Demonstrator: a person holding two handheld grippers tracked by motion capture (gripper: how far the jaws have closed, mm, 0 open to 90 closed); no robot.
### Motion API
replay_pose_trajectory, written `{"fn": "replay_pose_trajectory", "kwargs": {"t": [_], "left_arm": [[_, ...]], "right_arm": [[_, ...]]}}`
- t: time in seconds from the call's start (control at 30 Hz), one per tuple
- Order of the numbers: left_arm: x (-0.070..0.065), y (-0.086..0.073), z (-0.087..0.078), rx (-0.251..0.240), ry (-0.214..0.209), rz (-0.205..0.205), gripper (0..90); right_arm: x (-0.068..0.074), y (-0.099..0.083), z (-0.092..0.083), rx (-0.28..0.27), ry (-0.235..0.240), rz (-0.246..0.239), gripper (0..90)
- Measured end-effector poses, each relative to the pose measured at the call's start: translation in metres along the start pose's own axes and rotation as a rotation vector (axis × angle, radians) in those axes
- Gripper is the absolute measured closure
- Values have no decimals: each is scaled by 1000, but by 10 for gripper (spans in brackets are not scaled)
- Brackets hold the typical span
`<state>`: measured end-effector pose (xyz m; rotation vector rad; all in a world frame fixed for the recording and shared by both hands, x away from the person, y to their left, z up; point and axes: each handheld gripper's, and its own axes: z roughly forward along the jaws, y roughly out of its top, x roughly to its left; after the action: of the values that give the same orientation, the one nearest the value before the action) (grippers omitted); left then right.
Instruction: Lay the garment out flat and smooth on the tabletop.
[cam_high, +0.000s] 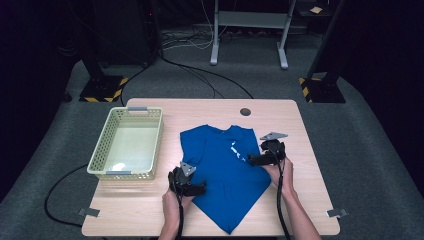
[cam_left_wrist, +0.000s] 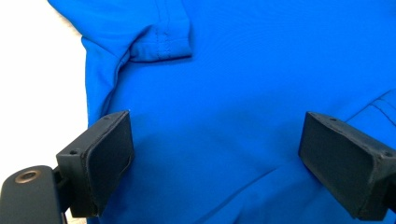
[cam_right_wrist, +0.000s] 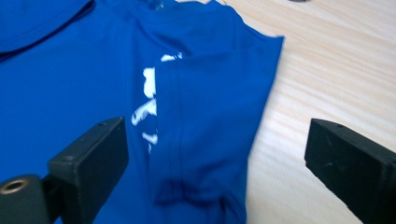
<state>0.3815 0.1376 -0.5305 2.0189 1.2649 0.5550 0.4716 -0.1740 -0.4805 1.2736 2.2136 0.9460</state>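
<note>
- On the light wooden table (cam_high: 300, 200), a blue T-shirt (cam_high: 220, 170) lies spread out, collar toward the far edge and hem pointing at the person, just right of an empty cream basket (cam_high: 127, 142).
- Looks like a folding job, partway in: the right sleeve (cam_right_wrist: 210, 93) is already flipped over onto the chest and covers part of the white print (cam_right_wrist: 148, 91).
- Left gripper (cam_high: 187, 181) sits at the shirt's left side, jaws spread wide over flat fabric, nothing pinched. Its own view shows the left sleeve (cam_left_wrist: 161, 39) tucked in too.
- Right gripper (cam_high: 265, 156) is at the right edge by the folded sleeve, jaws also wide apart and empty, one over cloth, one over bare wood.
- My guess for the next move: grab the hem end, or one long side, and fold it across. Pinch both layers so the tucked sleeves don't slide back out.
</note>
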Motion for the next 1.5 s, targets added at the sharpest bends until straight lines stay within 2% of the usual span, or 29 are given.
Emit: {"fn": "replay_pose_trajectory", "kwargs": {"t": [0.07, 0.13, 0.2, 0.37, 0.43, 0.53, 0.63, 0.7, 0.87, 0.9, 1.0, 1.13, 1.33, 1.5], "left_arm": [[0, 0, 0, 0, 0, 0, 97], [0, 0, 0, 0, 0, 0, 97], [0, 0, 0, 0, 0, 0, 97], [0, 0, 0, -1, -2, 1, 98], [0, 0, 0, -1, -2, 1, 98], [0, 0, 0, -1, -2, 1, 98], [0, 0, 0, -1, -2, 1, 98], [0, 0, 0, -1, -2, 0, 98], [0, 0, 0, 0, -2, 2, 98], [0, 0, 0, 0, -2, 2, 98], [0, 0, 0, -1, -2, 1, 98], [0, 0, 0, 0, -2, 2, 98], [0, 0, 0, 0, -1, 2, 98], [0, 0, 0, -2, -1, 1, 99]], "right_arm": [[4, 6, 6, 11, 1, -19, 90], [7, 11, 12, 20, 6, -36, 157], [9, 15, 19, 27, 16, -37, 179], [16, 22, 38, 67, 50, -53, 362], [18, 23, 43, 76, 46, -61, 421], [21, 25, 49, 85, 54, -68, 493], [21, 26, 52, 94, 51, -73, 520], [22, 25, 57, 106, 59, -67, 576], [22, 22, 62, 127, 65, -59, 633], [22, 22, 62, 121, 63, -47, 683], [20, 20, 62, 110, 53, -11, 755], [18, 18, 61, 96, 46, 2, 827], [19, 16, 60, 82, 44, -3, 862], [18, 14, 59, 72, 64, 4, 863]]}}
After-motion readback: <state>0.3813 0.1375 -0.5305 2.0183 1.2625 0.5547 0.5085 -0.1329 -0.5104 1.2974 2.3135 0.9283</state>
